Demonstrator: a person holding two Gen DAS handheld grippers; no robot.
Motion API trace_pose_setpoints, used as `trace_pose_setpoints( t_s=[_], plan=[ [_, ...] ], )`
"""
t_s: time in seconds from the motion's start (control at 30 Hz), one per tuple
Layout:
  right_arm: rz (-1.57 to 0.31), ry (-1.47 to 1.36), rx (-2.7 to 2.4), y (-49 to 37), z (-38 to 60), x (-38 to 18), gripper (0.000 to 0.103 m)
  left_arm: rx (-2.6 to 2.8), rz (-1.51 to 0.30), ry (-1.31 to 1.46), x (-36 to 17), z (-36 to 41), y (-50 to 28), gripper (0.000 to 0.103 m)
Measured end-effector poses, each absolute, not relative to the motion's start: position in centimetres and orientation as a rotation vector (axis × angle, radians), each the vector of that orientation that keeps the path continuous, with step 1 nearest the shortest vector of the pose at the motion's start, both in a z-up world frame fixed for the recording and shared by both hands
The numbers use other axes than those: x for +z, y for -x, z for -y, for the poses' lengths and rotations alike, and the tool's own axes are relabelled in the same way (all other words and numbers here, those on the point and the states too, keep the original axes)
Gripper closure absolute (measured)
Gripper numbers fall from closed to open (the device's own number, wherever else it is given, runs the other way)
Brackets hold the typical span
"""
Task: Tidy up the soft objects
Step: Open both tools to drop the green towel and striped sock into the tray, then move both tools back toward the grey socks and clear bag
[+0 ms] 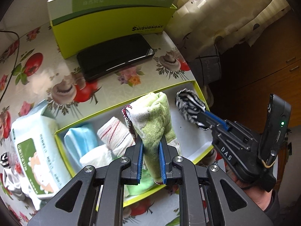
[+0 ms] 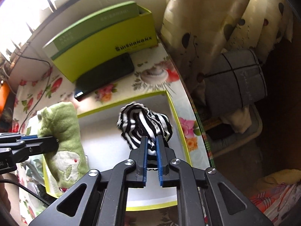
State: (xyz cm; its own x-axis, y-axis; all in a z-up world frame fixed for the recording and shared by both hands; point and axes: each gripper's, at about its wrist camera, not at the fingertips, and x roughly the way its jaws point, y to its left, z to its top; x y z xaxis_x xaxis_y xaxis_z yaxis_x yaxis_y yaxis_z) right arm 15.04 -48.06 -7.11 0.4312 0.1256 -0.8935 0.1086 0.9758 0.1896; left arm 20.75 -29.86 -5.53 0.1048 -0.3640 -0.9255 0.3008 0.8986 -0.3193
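Observation:
My left gripper [image 1: 151, 141] is shut on a folded green towel [image 1: 153, 116] and holds it over the middle of the yellow-green tray [image 1: 197, 87]. It also shows in the right wrist view [image 2: 62, 131]. My right gripper [image 2: 152, 141] is shut on a rolled black-and-white striped sock [image 2: 143, 124], above the tray's right end [image 2: 178, 120]; the sock shows in the left wrist view [image 1: 190, 105] too. In the tray lie a blue cloth [image 1: 80, 141], a white red-striped cloth [image 1: 114, 133] and a light green cloth [image 1: 143, 184].
A wet-wipes pack [image 1: 35, 150] lies left of the tray, with a striped sock [image 1: 4, 162] beside it. A black phone [image 1: 114, 56] and a green box [image 1: 109, 13] stand behind. The table edge [image 2: 195, 113] runs right of the tray, by a curtain [image 2: 216, 18].

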Motion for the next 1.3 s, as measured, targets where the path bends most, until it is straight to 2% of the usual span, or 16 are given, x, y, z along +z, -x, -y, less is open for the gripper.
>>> trace_pose_setpoints(
  t_s=[0.07, 0.17, 0.43, 0.7, 1.3],
  plan=[
    [-1.138, -0.253, 0.02, -14.7, 48.2, -7.3, 0.077, -0.499, -1.393, 0.058, -6.0, 30.2, -21.0, 0.087],
    [-1.132, -0.27, 0.031, -14.0, 48.2, -7.0, 0.068, -0.508, -1.407, 0.064, -6.7, 30.7, -21.5, 0.087],
    [-1.125, -0.322, 0.043, -12.5, 48.2, -6.1, 0.065, -0.511, -1.455, 0.119, -8.5, 31.3, -22.7, 0.086],
    [-1.124, -0.32, 0.067, -11.9, 47.4, -5.6, 0.065, -0.507, -1.44, 0.106, -7.9, 31.0, -22.3, 0.072],
    [-1.102, -0.248, 0.162, -8.4, 42.1, -0.9, 0.059, -0.47, -1.341, 0.05, -2.2, 26.6, -16.7, 0.071]
  ],
)
